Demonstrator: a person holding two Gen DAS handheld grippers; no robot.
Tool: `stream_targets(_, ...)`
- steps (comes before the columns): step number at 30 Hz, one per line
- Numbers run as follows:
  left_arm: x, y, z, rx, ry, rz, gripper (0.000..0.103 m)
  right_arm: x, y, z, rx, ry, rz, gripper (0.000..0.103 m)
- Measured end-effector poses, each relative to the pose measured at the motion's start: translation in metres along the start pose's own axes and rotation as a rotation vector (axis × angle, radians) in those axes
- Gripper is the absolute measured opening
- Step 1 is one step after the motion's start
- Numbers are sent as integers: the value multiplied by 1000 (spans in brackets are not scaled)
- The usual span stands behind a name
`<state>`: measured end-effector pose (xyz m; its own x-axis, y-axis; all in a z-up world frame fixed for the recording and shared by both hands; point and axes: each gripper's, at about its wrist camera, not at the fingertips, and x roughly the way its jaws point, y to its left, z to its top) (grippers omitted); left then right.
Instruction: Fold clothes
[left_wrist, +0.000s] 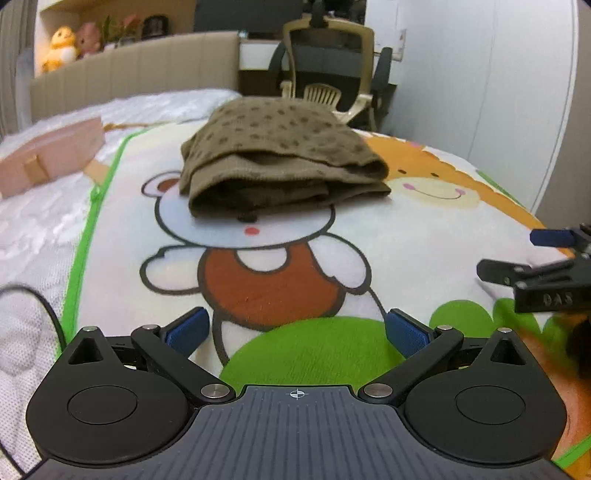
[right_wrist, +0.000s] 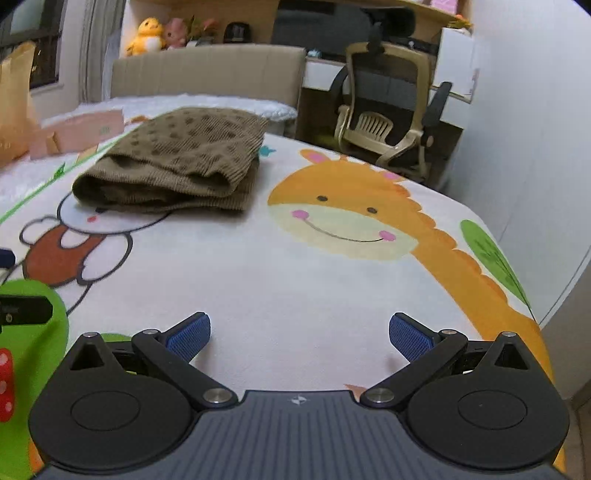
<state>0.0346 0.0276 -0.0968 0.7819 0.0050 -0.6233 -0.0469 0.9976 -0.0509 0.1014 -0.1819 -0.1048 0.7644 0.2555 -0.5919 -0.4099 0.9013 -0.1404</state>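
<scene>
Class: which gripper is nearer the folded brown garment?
Left. The left gripper faces the garment straight ahead; the right gripper sits farther right, garment ahead-left.

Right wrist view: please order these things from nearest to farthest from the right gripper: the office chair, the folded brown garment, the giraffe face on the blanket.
From the right gripper:
1. Giraffe face, on the blanket just ahead, slightly right.
2. Folded brown garment, farther up the bed, to the left.
3. Office chair, beyond the bed's far edge, to the right.
</scene>
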Motion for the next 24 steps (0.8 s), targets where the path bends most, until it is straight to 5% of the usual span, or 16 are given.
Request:
stream_targets(5,3,-3,-1,26,11,16,103,0,7,-1,-41,-15,-25,103)
stream_targets(12,5,-5,-1,46,18,23,103,9,-24,-1,126,44,110,103)
stream_targets(24,7,-6,0,53,23,28,103,9,-20,-2,120,45,102,103)
